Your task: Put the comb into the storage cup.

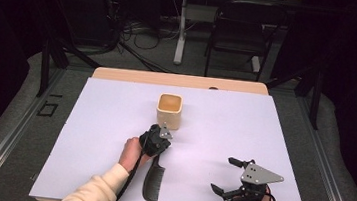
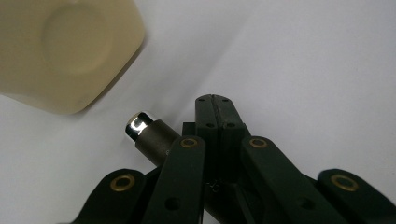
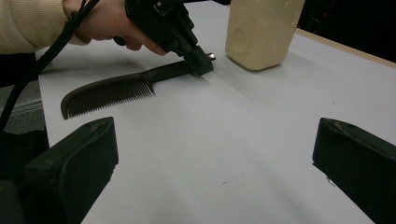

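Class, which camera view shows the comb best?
The right gripper view: the comb lies side-on, teeth and handle clear. The high view shows the comb small and dark; the left gripper view shows its metal-tipped handle end beside closed jaws.

Your left gripper (image 1: 164, 138) sits over the handle end of the black comb (image 1: 153, 178), just in front of the cream cup (image 1: 169, 110); whether it grips the handle is hidden. Your right gripper (image 1: 222, 175) rests well apart on the white table cover (image 1: 244, 122), jaws spread wide.
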Tool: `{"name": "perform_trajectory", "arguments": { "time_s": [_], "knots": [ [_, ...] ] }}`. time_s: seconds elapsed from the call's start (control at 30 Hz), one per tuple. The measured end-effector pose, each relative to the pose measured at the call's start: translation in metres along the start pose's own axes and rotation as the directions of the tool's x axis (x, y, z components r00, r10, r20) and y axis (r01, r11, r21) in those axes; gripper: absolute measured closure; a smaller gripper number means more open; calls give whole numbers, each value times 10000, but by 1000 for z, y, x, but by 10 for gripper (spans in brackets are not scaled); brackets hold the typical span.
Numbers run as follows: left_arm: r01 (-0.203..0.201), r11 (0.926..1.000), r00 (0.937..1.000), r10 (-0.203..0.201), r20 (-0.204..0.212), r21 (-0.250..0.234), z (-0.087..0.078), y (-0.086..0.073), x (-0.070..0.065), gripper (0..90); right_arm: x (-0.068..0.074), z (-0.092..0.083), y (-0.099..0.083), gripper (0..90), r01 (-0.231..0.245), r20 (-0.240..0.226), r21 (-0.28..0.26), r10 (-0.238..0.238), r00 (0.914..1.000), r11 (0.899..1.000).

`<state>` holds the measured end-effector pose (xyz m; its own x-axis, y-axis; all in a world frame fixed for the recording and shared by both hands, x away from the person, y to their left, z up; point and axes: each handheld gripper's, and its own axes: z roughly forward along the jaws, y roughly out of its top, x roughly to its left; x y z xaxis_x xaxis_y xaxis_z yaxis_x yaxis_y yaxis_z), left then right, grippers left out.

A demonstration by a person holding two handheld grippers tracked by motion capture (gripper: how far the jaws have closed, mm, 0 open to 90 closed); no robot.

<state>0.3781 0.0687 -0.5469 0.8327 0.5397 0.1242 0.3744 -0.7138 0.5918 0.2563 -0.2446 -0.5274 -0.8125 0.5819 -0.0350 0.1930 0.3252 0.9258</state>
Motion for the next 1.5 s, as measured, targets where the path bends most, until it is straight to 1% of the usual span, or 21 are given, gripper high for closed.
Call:
{"name": "perform_trajectory", "arguments": {
  "time_s": [0.33, 0.43, 0.53, 0.8, 1.07, 1.13, 1.17, 1.37, 1.5],
  "knots": [
    [114, 9999, 9999, -114, -104, -2, -1, -2, 2, 900, 0, 0, 0, 0, 11, -9, 37, -11, 10000, 10000],
    [60, 10000, 9999, -59, -142, 47, -2, -3, 3, 900, 0, 0, 0, 0, 10, -11, 33, -10, 10000, 10000],
    [133, 9999, 9998, -132, -150, 41, -3, -4, 4, 900, 0, 0, 0, 0, -6, -7, 33, 6, 10000, 10000],
    [103, 9999, 9997, -102, -200, 82, -4, -7, 3, 900, 0, 0, 0, 0, 13, -15, 43, -13, 10000, 10000],
    [139, 9998, 9997, -137, -188, 104, -5, -8, 4, 900, 0, 0, 0, 0, 0, -26, 48, 0, 10000, 10000],
    [84, 9999, 9998, -81, -198, 143, -6, -9, 5, 900, 0, 0, 0, 0, -5, -36, 44, 5, 10000, 10000],
    [173, 9998, 9997, -171, -157, 95, -6, -9, 4, 900, 0, 0, 0, 0, -13, -53, 38, 13, 10000, 10000],
    [151, 9998, 9998, -149, -96, 160, -6, -11, 4, 900, 0, 0, 0, 0, -5, -71, -28, 5, 10000, 10000],
    [181, 9997, 9997, -179, -149, 137, -6, -11, 5, 900, 1, 0, 0, 0, 8, -81, 17, -8, 10000, 10000]
  ]
}}
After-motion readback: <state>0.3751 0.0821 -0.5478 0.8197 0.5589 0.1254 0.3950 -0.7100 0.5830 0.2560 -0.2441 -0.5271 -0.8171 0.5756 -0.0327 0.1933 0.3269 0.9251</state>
